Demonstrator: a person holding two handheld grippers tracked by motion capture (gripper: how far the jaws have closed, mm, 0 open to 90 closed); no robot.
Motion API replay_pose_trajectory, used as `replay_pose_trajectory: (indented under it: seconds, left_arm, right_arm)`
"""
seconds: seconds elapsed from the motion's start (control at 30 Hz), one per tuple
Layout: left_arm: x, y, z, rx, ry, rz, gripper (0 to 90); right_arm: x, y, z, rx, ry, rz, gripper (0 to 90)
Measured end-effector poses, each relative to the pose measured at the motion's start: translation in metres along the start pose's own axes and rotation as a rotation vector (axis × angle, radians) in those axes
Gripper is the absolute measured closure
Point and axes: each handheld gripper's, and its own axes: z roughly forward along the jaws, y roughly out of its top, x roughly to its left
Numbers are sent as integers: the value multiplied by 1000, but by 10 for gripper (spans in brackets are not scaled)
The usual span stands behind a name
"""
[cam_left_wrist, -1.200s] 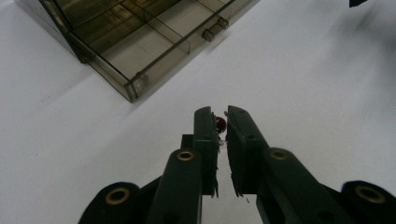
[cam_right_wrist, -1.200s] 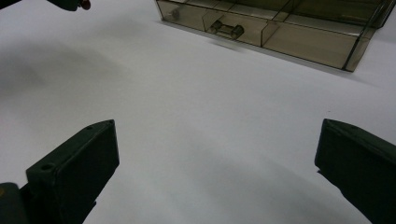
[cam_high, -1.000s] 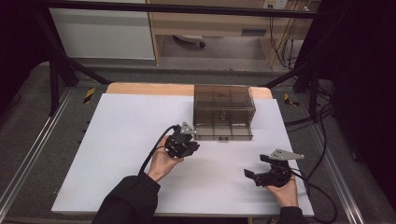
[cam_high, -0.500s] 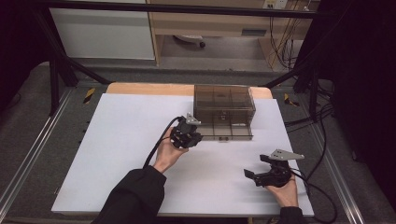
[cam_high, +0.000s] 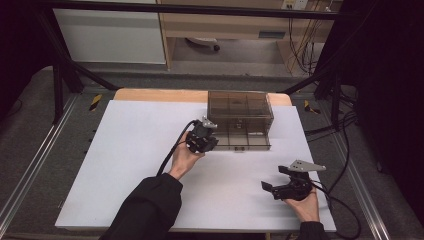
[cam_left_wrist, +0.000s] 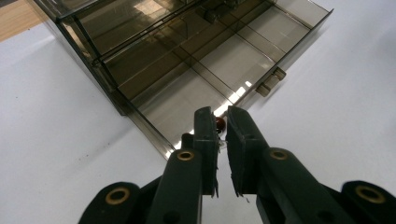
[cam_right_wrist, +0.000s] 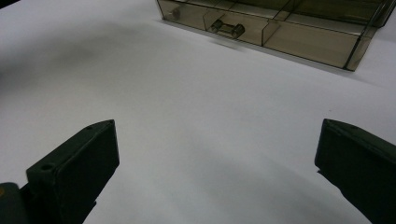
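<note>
From the high view, the left tongs (cam_high: 202, 139) are at the left front corner of the smoky transparent plastic drawer box (cam_high: 240, 119), which stands at the far middle of the white flat desk (cam_high: 125, 150). The bottom drawer (cam_high: 247, 141) is pulled out toward the person. The right tongs (cam_high: 287, 188) rest low on the desk at the near right, well apart from the box.

The left gripper view shows something the high view cannot: a small dark red round bead (cam_left_wrist: 220, 124) sits between the tips of the left tongs (cam_left_wrist: 223, 135). The jaws are almost closed, with only a narrow gap, and they seem to pinch the bead, though the contact itself is partly hidden. The bead is just above the front edge of the open drawer (cam_left_wrist: 196, 88), over its nearest compartment. The drawer has thin glossy dividers and a small bar handle (cam_left_wrist: 270, 80) on its front.

In the right gripper view the right tongs (cam_right_wrist: 217, 163) are wide open and hold nothing; their matte black jaws stand far apart over the bare desk (cam_right_wrist: 187, 107). Beyond them the drawer front (cam_right_wrist: 280, 35) shows with its handle (cam_right_wrist: 227, 28).
</note>
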Motion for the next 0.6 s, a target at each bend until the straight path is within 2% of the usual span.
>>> replay_pose_trajectory:
  seconds: [0.3, 0.6]
  left_arm:
    - [4, 12, 8, -2, 18, 9, 820]
    - [7, 17, 19, -10, 32, 9, 820]
  right_arm:
    - [0, 0, 1, 2, 0, 2, 3]
    - [0, 0, 0, 0, 3, 2, 3]
